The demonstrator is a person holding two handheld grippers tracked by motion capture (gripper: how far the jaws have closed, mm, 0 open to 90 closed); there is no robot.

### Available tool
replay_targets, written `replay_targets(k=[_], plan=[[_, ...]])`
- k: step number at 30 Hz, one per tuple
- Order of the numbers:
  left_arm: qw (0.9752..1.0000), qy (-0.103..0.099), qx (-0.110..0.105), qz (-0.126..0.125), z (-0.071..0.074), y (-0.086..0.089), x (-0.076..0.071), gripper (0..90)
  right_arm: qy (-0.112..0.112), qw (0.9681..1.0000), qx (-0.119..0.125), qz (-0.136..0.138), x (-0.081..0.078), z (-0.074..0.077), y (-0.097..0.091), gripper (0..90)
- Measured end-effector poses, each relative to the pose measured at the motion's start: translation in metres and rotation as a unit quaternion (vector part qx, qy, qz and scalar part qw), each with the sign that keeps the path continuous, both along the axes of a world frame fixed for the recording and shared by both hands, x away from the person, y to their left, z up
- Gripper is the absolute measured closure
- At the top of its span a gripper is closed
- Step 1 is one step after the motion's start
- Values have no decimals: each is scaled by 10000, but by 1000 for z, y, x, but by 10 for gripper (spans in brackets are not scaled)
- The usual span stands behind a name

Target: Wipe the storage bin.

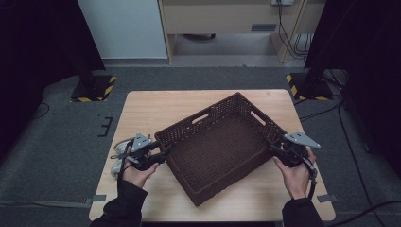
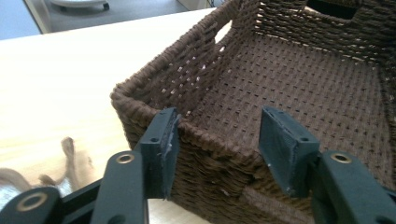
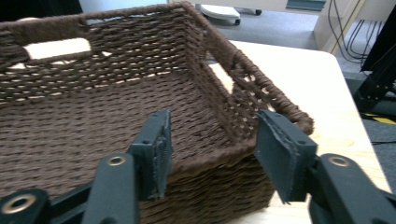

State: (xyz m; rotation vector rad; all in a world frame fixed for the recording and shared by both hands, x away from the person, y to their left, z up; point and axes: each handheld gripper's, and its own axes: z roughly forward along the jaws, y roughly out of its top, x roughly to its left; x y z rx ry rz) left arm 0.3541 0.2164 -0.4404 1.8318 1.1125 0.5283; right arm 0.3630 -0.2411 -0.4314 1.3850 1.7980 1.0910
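A dark brown woven basket sits turned at an angle on the wooden table, and nothing lies in it. My left gripper is at its near left corner. In the left gripper view the left gripper straddles the basket rim, one pad outside the wall, the other inside with a gap. My right gripper is at the right corner. In the right gripper view the right gripper stands astride the rim with space on both sides. Both grippers are open.
A pale crumpled cloth lies at the table's left edge behind my left hand, and the same cloth appears in the left gripper view. Two black stands with yellow-striped bases flank the table's far corners.
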Motion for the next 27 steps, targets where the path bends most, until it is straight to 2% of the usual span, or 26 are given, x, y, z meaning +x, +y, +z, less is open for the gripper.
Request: replay_targets(k=[4, 9, 11, 13, 21, 25, 27], plan=[[10000, -10, 16, 16, 0, -3, -4, 464, 104, 9999, 23, 58, -9, -2, 8, 428], [10000, 14, -35, -53, 2, -2, -5, 463, 142, 9999, -3, 88, -7, -7, 15, 429], [9999, 40, -16, -105, 4, -1, -4, 463, 118, 9999, -10, 60, -6, -8, 15, 434], [10000, -26, 40, -8, 6, 2, -2, 443, 108, 9999, -8, 56, -4, -9, 14, 436], [9997, -86, -33, 213, 4, 15, 13, 379, -38, 10000, -86, -3, 7, -13, 12, 446], [9999, -42, 27, 92, -2, 14, 18, 382, 10, 9999, -137, 91, 5, -8, 13, 454], [10000, -46, 24, 67, -4, 13, 18, 386, -80, 9998, -62, 175, 1, -5, 14, 434]])
